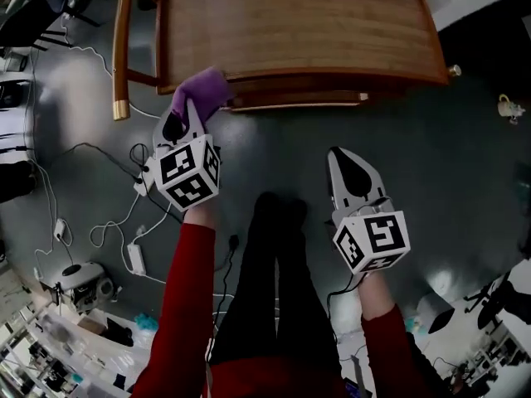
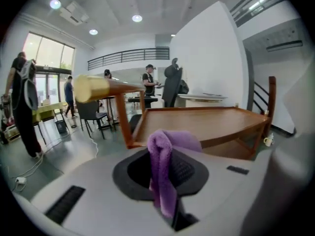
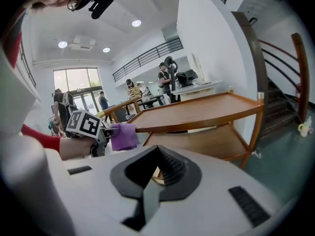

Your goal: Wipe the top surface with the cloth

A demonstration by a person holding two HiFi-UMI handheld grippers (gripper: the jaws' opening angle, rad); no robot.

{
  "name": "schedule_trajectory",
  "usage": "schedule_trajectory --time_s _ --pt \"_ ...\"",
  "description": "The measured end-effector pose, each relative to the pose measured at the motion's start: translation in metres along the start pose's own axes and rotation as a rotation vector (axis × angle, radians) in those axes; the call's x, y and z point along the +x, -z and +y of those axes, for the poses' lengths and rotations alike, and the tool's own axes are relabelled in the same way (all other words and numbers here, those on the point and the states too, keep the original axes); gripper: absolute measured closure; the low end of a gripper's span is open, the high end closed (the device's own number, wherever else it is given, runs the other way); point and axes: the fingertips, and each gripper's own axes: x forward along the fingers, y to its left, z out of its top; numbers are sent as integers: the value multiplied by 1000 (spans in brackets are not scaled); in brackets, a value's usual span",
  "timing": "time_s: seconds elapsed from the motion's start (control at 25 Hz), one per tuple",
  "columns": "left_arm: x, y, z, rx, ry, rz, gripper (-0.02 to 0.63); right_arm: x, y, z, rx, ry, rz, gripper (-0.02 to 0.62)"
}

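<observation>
Loose on the grey floor [image 1: 473, 164] at left: white cables [image 1: 108, 224] and an adapter [image 1: 135, 258]. Near the right edge, a small mug [image 1: 508, 106]. Farther off, people [image 2: 22, 102] by desks.

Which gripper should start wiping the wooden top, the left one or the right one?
Left. The left gripper pinches the purple cloth right by the near corner of the wooden top. The right gripper holds nothing and sits farther back over the floor.

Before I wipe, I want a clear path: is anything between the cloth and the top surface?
Nothing visible. The left gripper holds the cloth at the near corner of the bare top surface; only its low rim lies ahead.
</observation>
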Motion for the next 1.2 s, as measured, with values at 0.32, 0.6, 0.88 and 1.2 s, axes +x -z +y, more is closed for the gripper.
schedule_trajectory --time_s 0.32,0.6,0.88,1.2 --pt "-32 26 52 -60 -66 11 552 39 20 33 -28 -49 22 583" --pt "-69 47 -188 26 579 12 552 -21 29 -68 35 208 -52 583" --pt "-15 79 -409 54 896 107 552 -98 49 -193 82 480 -96 583" --pt "49 113 -436 163 830 198 552 -94 74 -208 134 499 -68 583"
